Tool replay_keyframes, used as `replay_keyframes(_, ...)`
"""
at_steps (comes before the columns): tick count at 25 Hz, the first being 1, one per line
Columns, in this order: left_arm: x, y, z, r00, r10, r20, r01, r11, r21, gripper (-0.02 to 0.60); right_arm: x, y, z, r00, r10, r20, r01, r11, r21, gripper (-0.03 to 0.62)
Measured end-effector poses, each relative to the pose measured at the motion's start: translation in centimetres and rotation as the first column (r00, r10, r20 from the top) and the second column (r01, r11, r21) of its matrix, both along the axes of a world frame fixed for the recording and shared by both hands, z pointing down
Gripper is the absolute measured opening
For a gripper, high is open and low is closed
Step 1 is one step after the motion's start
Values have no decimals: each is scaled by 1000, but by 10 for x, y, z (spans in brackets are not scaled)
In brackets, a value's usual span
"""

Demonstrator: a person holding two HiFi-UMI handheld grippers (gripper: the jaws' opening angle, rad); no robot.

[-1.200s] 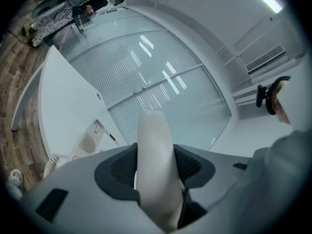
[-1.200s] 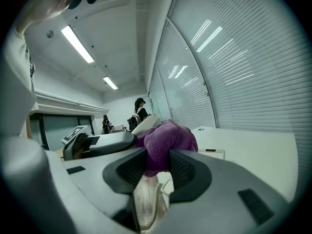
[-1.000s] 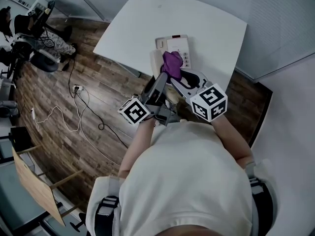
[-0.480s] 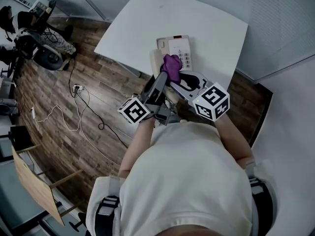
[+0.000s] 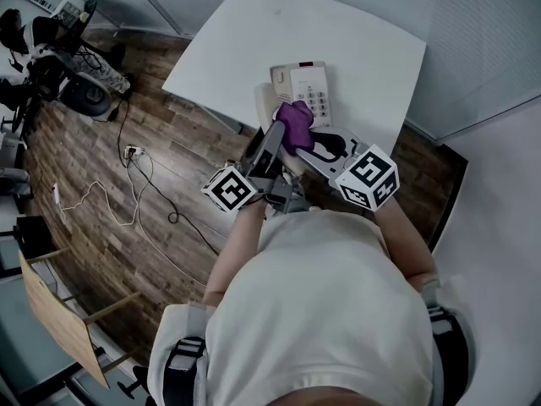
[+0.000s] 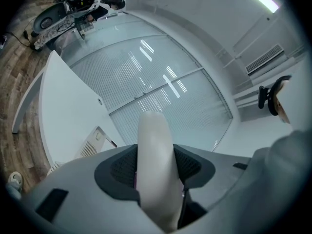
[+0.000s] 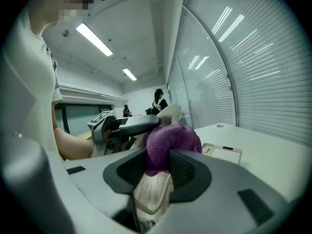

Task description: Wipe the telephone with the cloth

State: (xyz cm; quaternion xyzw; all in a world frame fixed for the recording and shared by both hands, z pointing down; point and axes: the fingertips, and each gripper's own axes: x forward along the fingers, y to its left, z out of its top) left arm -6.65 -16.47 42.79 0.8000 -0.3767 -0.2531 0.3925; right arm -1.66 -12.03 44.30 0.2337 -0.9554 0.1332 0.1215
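Observation:
The cream telephone base (image 5: 303,87) sits on the white table (image 5: 363,41), and its keypad shows. My left gripper (image 5: 272,135) is shut on the cream handset (image 5: 263,106), which it holds lifted off the base; in the left gripper view the handset (image 6: 156,155) stands between the jaws. My right gripper (image 5: 301,135) is shut on a purple cloth (image 5: 295,121), which presses against the handset beside the left gripper. In the right gripper view the cloth (image 7: 170,143) bulges from the jaws, the handset (image 7: 171,113) rises just behind it, and the base (image 7: 223,153) lies to the right.
The table's near edge runs just in front of the person's body. Wooden floor with cables and a power strip (image 5: 132,152) lies to the left. Equipment (image 5: 59,49) stands at the far left. Glass walls (image 6: 161,77) with blinds surround the table.
The right gripper has drawn the purple cloth along the handset toward the person and has rolled a little, uncovering more of the keypad. The left gripper and handset have stayed still.

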Motion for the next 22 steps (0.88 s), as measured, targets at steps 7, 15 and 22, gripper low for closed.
replay_keyframes(7,-11,-3,1,1000,-27,4,27,1000,-6,225,-1,8,6,1000,-13,-20,13,1000,4,143)
replay_keyframes(15,-17,-6,-3,999,-40,3,40,999,9,225,4,10,15,1000,8,-29,-8,1000,-22,143)
replay_keyframes(22,-25,-12,3,997,-73,-15,72,997,-30,225,11,13,26,999,25,-34,-27,998,-54,143)
